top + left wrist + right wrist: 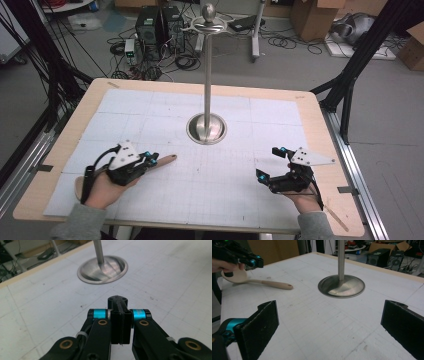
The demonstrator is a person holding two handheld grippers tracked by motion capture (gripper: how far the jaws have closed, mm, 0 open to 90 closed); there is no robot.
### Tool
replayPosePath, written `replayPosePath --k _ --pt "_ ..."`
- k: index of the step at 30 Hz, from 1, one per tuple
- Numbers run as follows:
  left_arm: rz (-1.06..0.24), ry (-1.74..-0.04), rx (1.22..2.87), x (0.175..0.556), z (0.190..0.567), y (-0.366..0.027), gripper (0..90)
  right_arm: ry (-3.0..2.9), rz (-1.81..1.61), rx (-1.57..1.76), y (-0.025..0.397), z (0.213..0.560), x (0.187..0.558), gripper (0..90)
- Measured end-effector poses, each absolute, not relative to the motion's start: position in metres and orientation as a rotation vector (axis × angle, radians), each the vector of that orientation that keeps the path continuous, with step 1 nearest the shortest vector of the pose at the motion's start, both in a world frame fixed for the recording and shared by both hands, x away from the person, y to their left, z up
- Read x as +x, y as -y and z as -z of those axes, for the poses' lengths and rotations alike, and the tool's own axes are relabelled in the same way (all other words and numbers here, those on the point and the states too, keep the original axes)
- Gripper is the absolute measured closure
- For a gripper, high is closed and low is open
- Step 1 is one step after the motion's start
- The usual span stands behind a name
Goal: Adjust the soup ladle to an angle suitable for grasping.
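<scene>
Right hand-held gripper, spoon beyond.

Even, bright indoor light, soft shadows.
Mild glare on the steel base; near tool parts slightly blurred.

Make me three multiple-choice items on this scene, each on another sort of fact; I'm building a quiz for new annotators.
1. Where does the wooden spoon lie?
A. beside the left gripper, on the white mat
B. on the metal stand's round base
C. under the right gripper

2. How many metal stands rise from the mat?
A. one
B. two
C. three

3. How do the right gripper's jaws stand?
A. shut on the spoon
B. wide apart, with nothing between them
C. shut on nothing

Key: 1 A, the right gripper view shows the spoon on the mat next to the left gripper. 2 A, a single pole on one round base. 3 B, bare mat shows between its pads.
</scene>
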State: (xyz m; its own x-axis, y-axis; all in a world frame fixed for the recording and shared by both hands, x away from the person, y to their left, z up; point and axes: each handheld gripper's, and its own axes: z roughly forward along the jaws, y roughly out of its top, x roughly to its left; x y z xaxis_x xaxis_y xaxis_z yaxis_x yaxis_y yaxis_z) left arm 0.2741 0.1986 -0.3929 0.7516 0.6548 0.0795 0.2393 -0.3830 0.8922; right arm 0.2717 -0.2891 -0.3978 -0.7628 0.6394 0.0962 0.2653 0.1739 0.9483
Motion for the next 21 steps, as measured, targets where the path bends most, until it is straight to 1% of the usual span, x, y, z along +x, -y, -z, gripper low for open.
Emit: replayPosePath --k 1,3,4,5,6,8,10,11,13,14,15,16,18,20,21 --pt "-0.494 -0.672 1.972 0.274 0.393 -0.206 89.0 -2.127 -1.622 0.857 0.288 0.397 0.272 0.1" --pt "-0.476 -0.622 2.005 0.271 0.393 -0.220 85.7 -2.123 -1.627 0.855 0.287 0.397 0.273 0.1" --pt "-0.468 -0.619 2.020 0.270 0.393 -0.227 79.6 -2.128 -1.624 0.863 0.286 0.396 0.272 0.1" --pt "-0.484 -0.627 2.012 0.269 0.392 -0.232 79.6 -2.128 -1.624 0.863 0.286 0.396 0.272 0.1" --pt "-0.501 -0.639 1.996 0.268 0.390 -0.238 76.3 -2.127 -1.623 0.857 0.286 0.396 0.273 0.1" --pt "-0.498 -0.673 1.957 0.270 0.385 -0.247 70.4 -2.134 -1.623 0.855 0.285 0.397 0.273 0.1" --pt "-0.496 -0.694 1.952 0.271 0.381 -0.254 63.4 -2.139 -1.618 0.852 0.284 0.397 0.274 0.1" --pt "-0.479 -0.694 1.965 0.271 0.380 -0.257 60.1 -2.142 -1.618 0.855 0.284 0.397 0.274 0.1" --pt "-0.456 -0.689 2.000 0.272 0.379 -0.260 49.9 -2.144 -1.618 0.861 0.284 0.397 0.274 0.1" --pt "-0.443 -0.672 2.029 0.272 0.379 -0.262 43.3 -2.141 -1.619 0.856 0.285 0.397 0.274 0.1" --pt "-0.432 -0.651 2.048 0.271 0.379 -0.263 43.3 -2.141 -1.619 0.856 0.285 0.397 0.274 0.1" --pt "-0.407 -0.643 2.068 0.271 0.379 -0.264 39.0 -2.140 -1.620 0.854 0.285 0.397 0.274 0.1" --pt "-0.380 -0.636 2.111 0.270 0.380 -0.264 34.4 -2.137 -1.621 0.851 0.285 0.397 0.275 0.1" --pt "-0.362 -0.643 2.173 0.269 0.381 -0.264 24.5 -2.145 -1.618 0.849 0.283 0.397 0.275 0.1" --pt "-0.356 -0.642 2.209 0.269 0.382 -0.264 22.7 -2.147 -1.620 0.852 0.282 0.397 0.275 0.1"
